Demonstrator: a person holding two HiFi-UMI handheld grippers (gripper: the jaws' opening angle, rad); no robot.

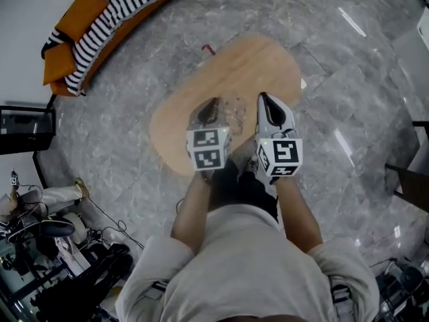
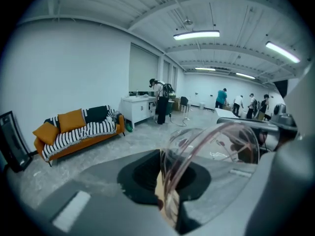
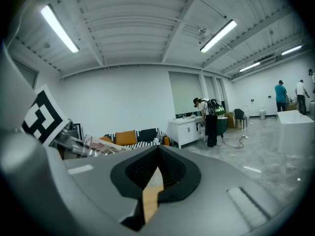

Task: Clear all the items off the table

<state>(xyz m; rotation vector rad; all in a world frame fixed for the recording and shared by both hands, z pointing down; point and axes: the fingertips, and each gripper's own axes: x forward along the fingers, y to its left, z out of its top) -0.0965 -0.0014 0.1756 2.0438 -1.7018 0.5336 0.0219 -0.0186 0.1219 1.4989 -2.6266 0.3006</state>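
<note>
- While the left gripper [image 1: 214,104] holds the glass [image 2: 211,151], the squeeze should be kept just as it is. Its jaws are pinching the thin rim of the glass, and the glass sticks out to the right of them.
- Thin glass can slip or crack, I think. So do not squeeze harder, and do not loosen the grip.
- The glass is up over the near part of the table [image 1: 261,62], between the two grippers. I cannot tell if it touches the table.
- It looks tipped on its side, so carry it slowly and do not swing it.
- I see nothing else on the table top, so this glass may be the last thing to clear.
- The right gripper [image 1: 267,99] is just beside the glass. Its jaws are pressed together with nothing in them.
- Keep that gripper a little away so the two do not bump. If the glass starts to slide, it could open and help hold the other side of the rim.
- Take the glass away from the table and set it down softly on a flat, safe spot. No such spot shows here, so look first, then move.
</note>
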